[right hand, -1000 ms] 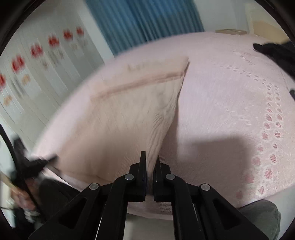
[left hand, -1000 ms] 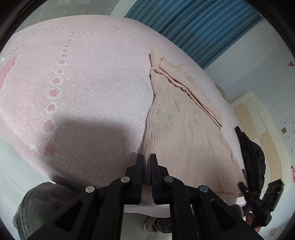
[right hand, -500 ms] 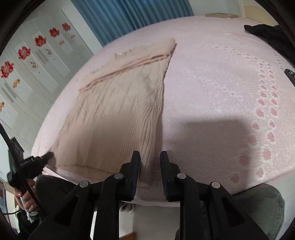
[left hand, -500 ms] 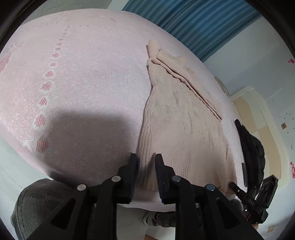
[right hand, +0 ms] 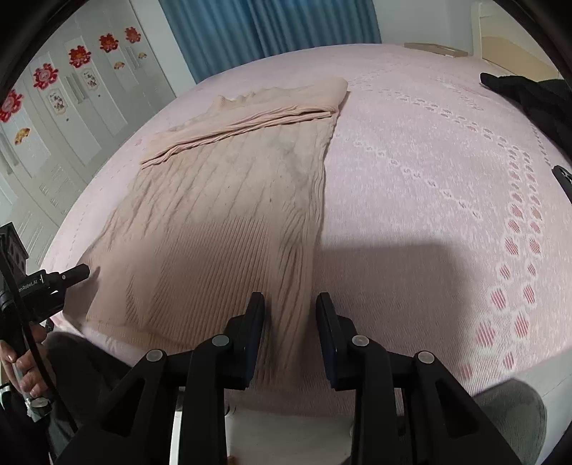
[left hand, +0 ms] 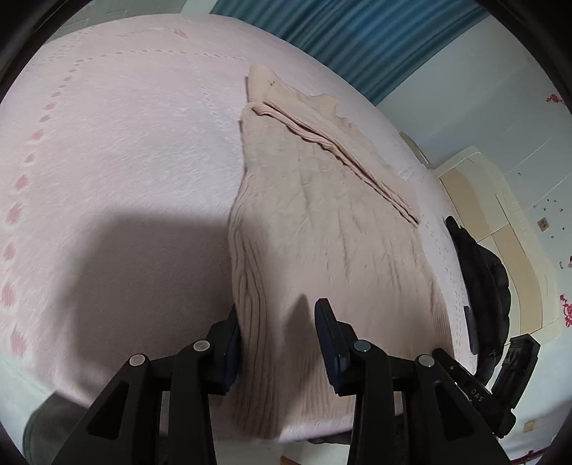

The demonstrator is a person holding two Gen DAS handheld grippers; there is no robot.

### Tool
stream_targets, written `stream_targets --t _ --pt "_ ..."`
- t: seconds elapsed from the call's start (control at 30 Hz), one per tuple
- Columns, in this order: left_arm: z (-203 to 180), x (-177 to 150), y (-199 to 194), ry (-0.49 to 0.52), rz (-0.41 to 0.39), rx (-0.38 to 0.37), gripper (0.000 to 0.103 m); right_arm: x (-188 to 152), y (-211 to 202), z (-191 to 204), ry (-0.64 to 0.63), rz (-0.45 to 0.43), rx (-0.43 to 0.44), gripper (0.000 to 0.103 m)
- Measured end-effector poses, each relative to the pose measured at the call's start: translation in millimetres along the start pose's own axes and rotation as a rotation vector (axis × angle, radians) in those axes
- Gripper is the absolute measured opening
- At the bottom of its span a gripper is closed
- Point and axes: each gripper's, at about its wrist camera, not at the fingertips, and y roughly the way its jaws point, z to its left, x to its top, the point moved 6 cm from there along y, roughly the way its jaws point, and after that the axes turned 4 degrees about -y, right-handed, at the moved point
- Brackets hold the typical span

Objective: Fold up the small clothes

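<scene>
A beige ribbed knit garment lies flat on the pink bedspread, its far part folded over in a ridge. It also shows in the right wrist view. My left gripper is open over the garment's near left corner, jaws on either side of the hem. My right gripper is open over the near right corner, the garment's edge between its jaws. The left gripper also shows at the left edge of the right wrist view. The right gripper shows at the lower right of the left wrist view.
A black garment lies on the bed to the right of the knit; it also shows in the right wrist view. Blue curtains hang behind the bed. White wardrobe doors stand to the left. The bed's near edge lies just below the grippers.
Both grippers went from shut to open and moved forward over the garment's near corners. The garment has settled flat on the bed.
</scene>
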Motion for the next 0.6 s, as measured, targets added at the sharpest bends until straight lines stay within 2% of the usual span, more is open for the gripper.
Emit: stream_targets --t 0.17,0.33,0.47,0.6 --pt "-11 16 13 0.035 -0.015 0.011 0.035 20 14 -5 0.024 0.021 0.011 0.030" --pt "-7 27 14 -0.034 -0.026 -0.044 0.035 36 27 -12 0.072 0.024 0.058 0.031" --pt "-5 19 7 -0.053 -0.032 -0.070 0.035 35 25 -15 0.108 0.013 0.096 0.031" --pt "-5 2 -5 -0.030 -0.025 -0.073 0.035 26 19 -11 0.089 0.013 0.088 0.031"
